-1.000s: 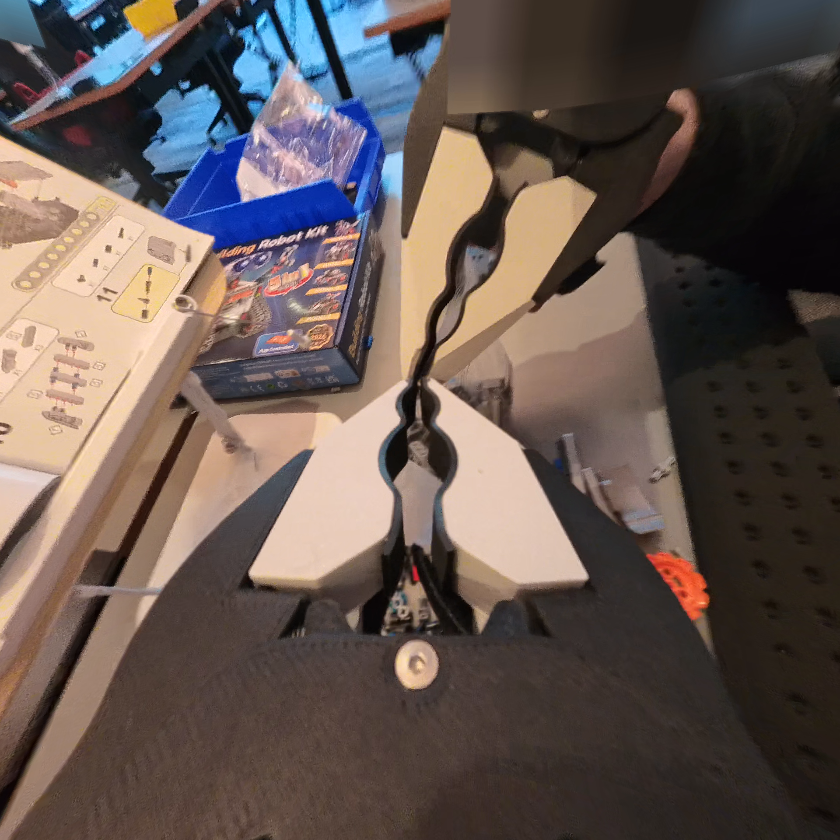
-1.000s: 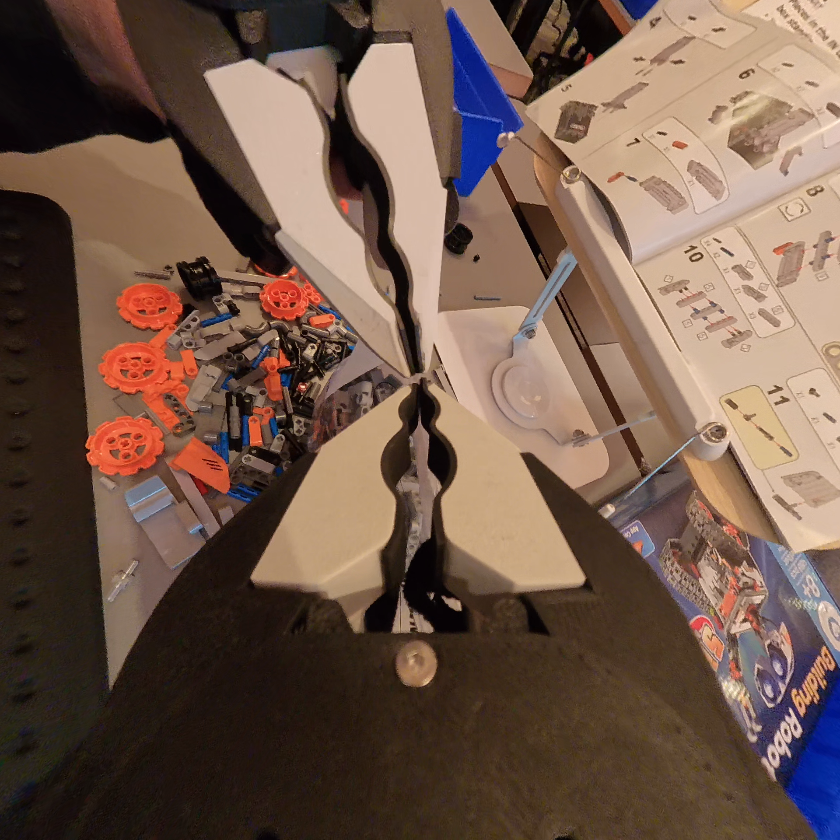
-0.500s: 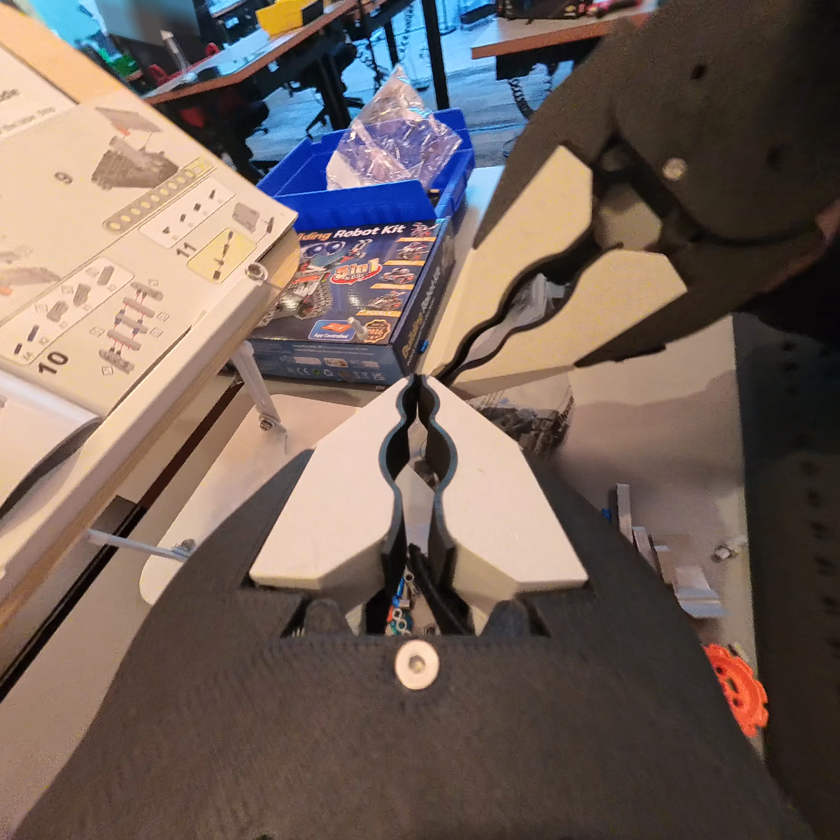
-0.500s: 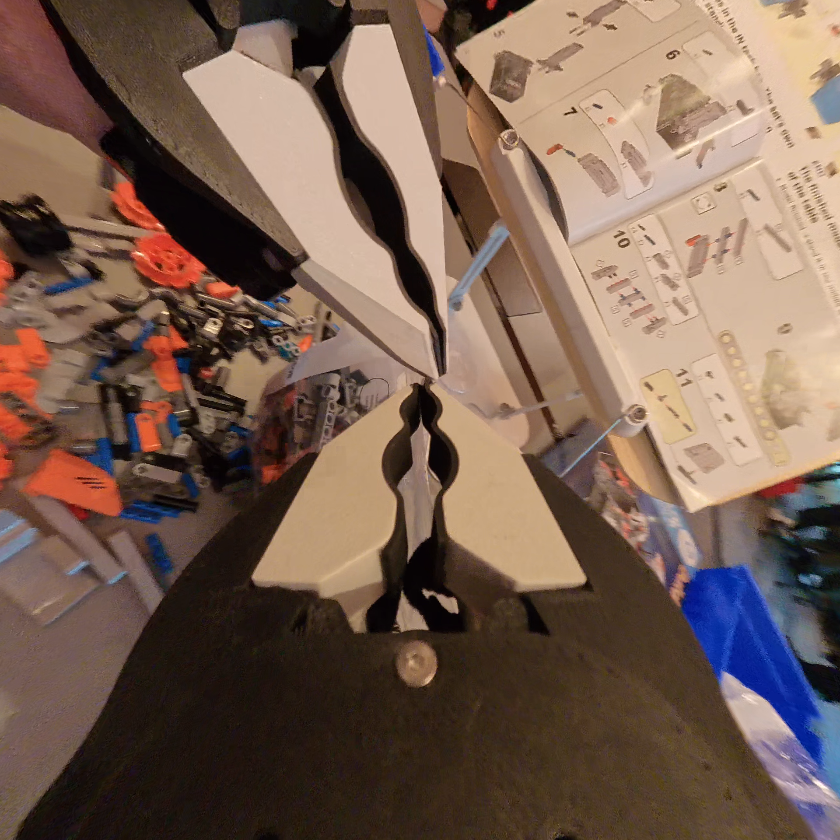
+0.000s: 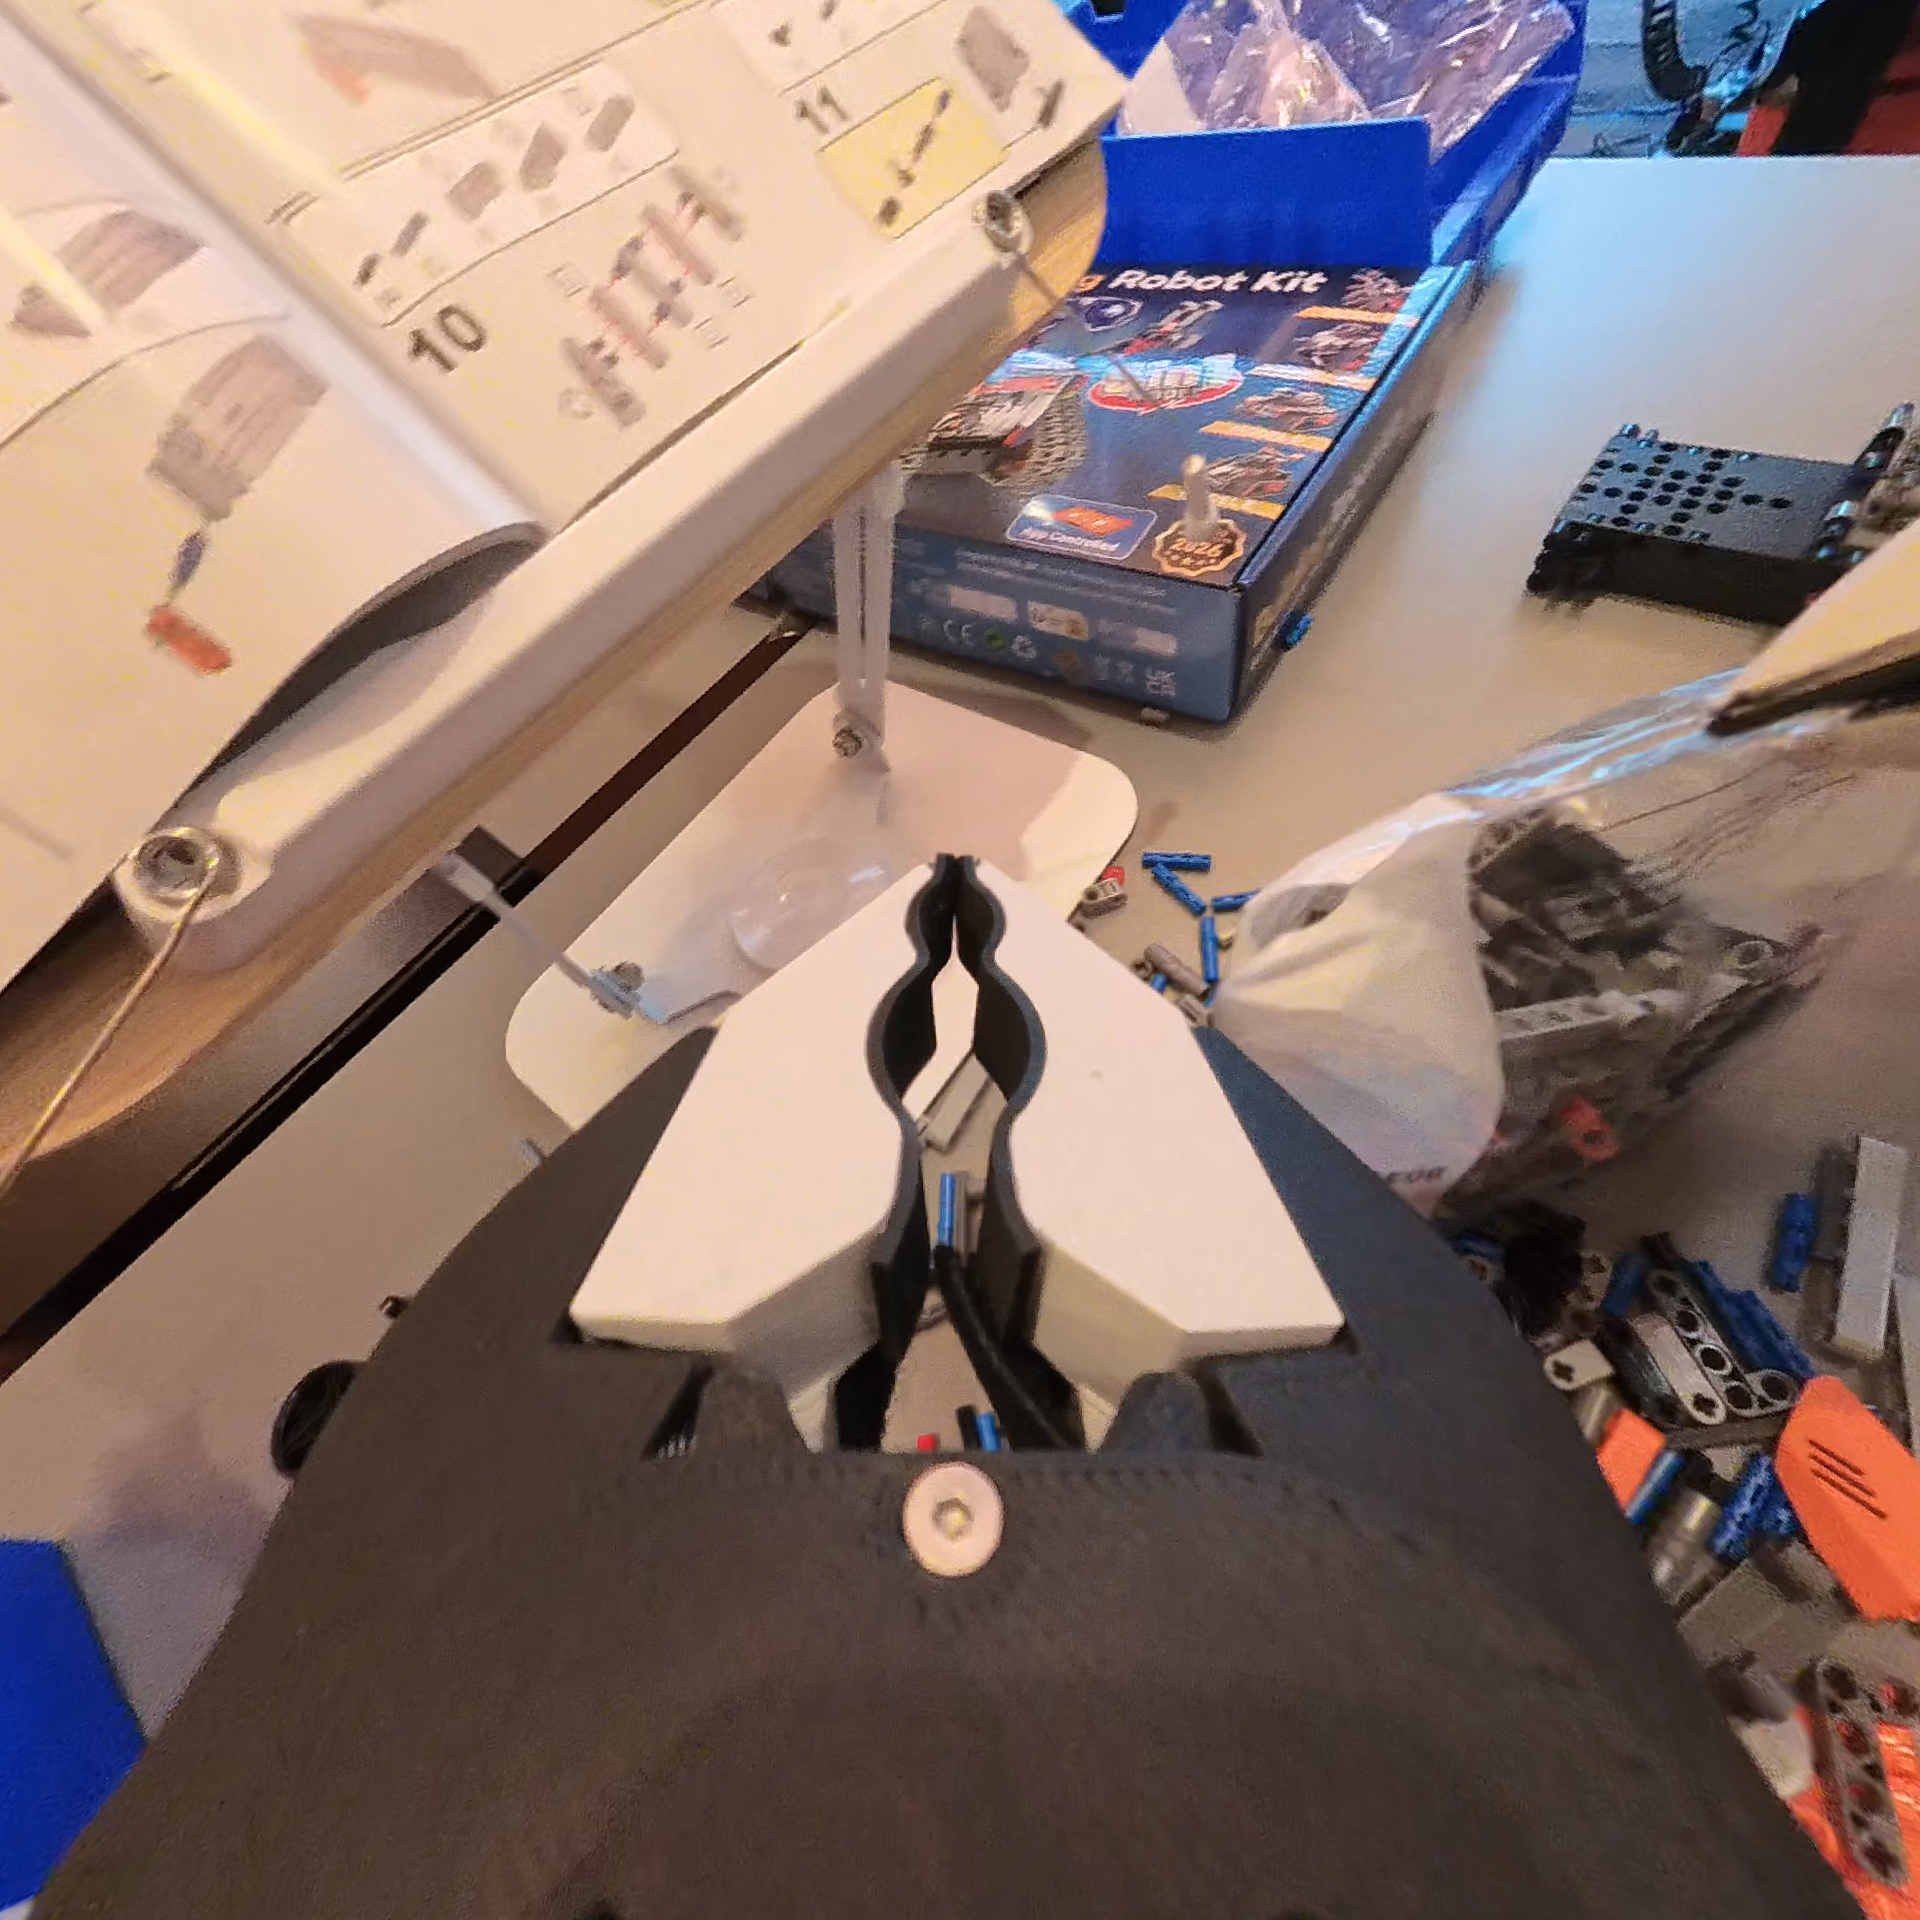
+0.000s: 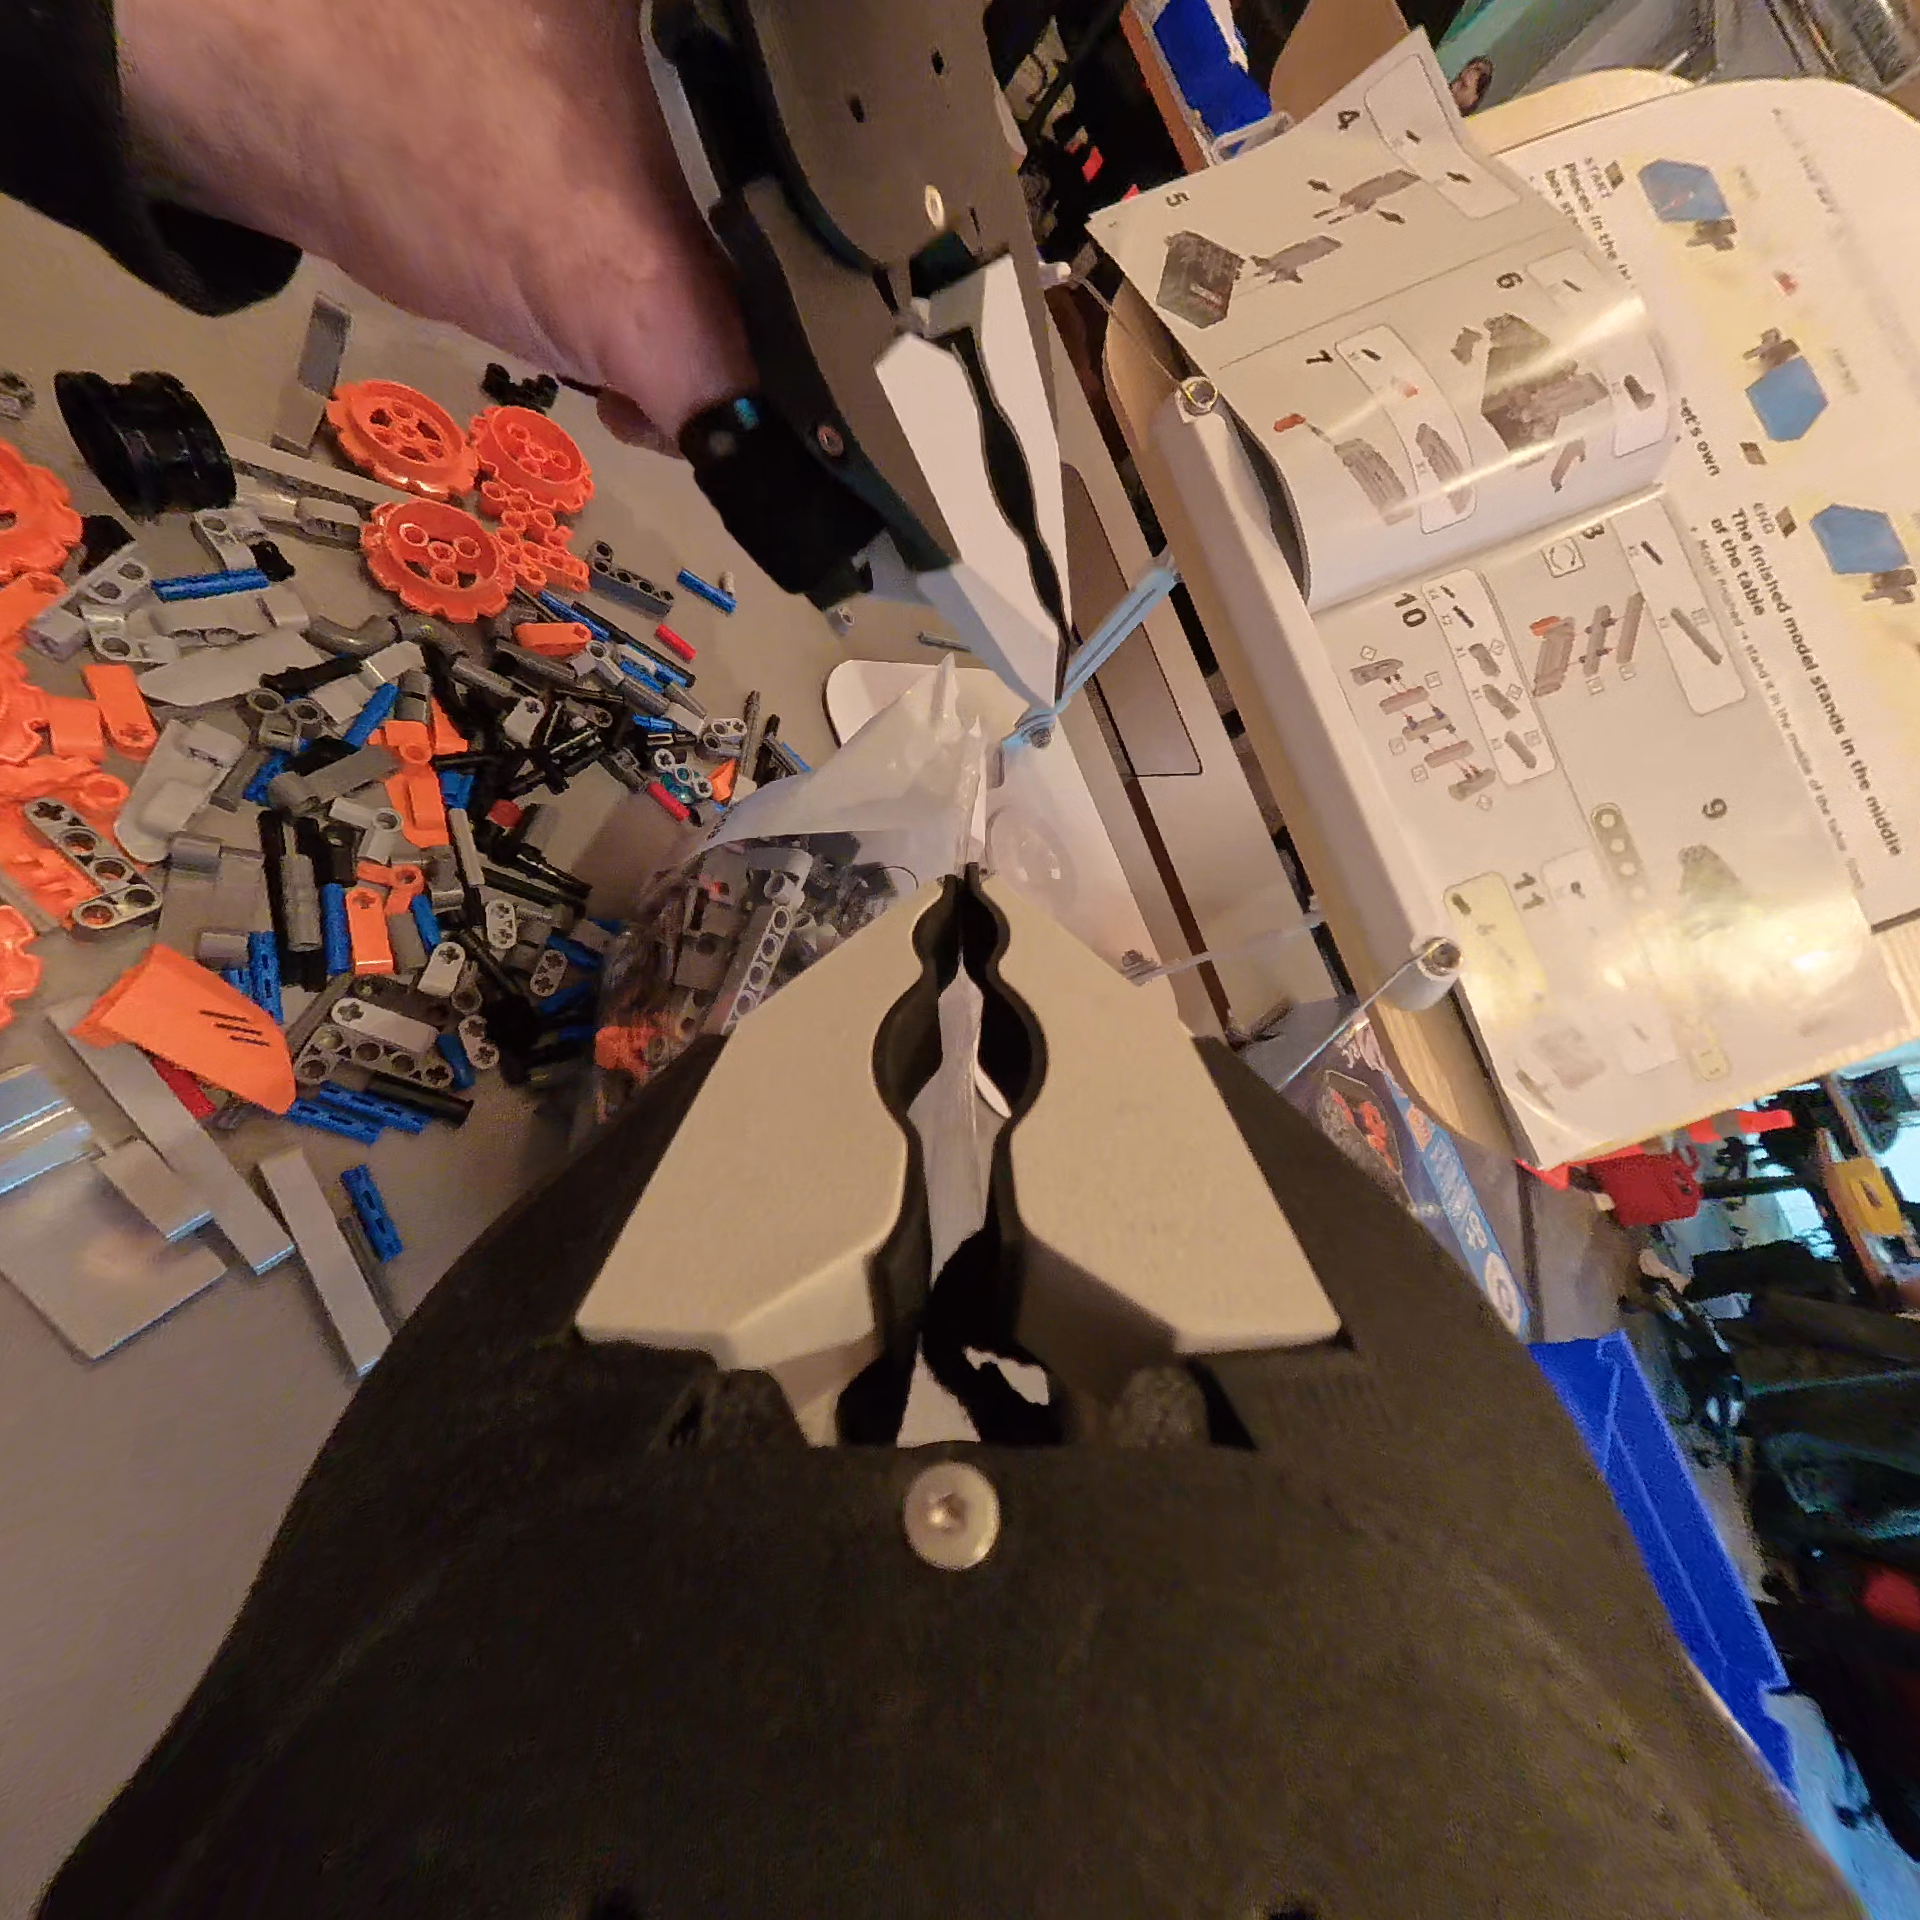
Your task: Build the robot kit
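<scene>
Clear plastic parts bag (image 6: 790, 894) hung pinched in our right claw (image 6: 961, 873); our left claw (image 5: 948, 862), pressed together and empty, sat lower left of it.

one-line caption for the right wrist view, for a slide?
Right gripper shut on a clear parts bag above scattered building pieces; left gripper shut, instruction booklet alongside.
</scene>
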The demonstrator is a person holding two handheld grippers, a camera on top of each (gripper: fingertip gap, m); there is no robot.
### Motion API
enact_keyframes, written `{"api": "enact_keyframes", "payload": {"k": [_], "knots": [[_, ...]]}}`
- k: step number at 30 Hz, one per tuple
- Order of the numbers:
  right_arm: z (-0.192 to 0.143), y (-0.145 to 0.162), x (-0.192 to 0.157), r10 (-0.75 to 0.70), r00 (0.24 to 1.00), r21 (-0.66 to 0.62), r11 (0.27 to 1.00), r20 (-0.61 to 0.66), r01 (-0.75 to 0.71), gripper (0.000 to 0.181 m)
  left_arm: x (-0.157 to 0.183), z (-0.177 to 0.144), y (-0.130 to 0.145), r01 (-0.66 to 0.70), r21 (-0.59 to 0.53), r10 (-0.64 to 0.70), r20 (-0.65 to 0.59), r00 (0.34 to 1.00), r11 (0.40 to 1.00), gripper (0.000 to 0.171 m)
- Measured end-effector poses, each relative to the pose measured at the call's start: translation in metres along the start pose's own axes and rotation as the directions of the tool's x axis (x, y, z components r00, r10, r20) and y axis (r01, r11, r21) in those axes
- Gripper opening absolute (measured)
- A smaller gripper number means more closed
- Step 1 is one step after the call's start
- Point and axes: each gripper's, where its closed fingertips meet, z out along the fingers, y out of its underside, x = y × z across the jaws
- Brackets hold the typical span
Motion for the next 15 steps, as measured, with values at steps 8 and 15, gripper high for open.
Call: {"api": "enact_keyframes", "payload": {"k": [8, 15], "knots": [[-0.003, 0.005, 0.006, 0.149, 0.981, 0.053, 0.986, 0.124, -0.156, 0.0, 0.07, -0.046, -0.045, -0.007, 0.175, 0.077, -0.4, 0.913, 0.985, 0.015], [-0.001, 0.007, 0.013, 0.201, 0.965, 0.025, 0.978, 0.17, -0.208, 0.001, 0.096, -0.022, -0.045, -0.245, 0.166, 0.291, -0.368, 0.883, 0.955, 0.0]]}}
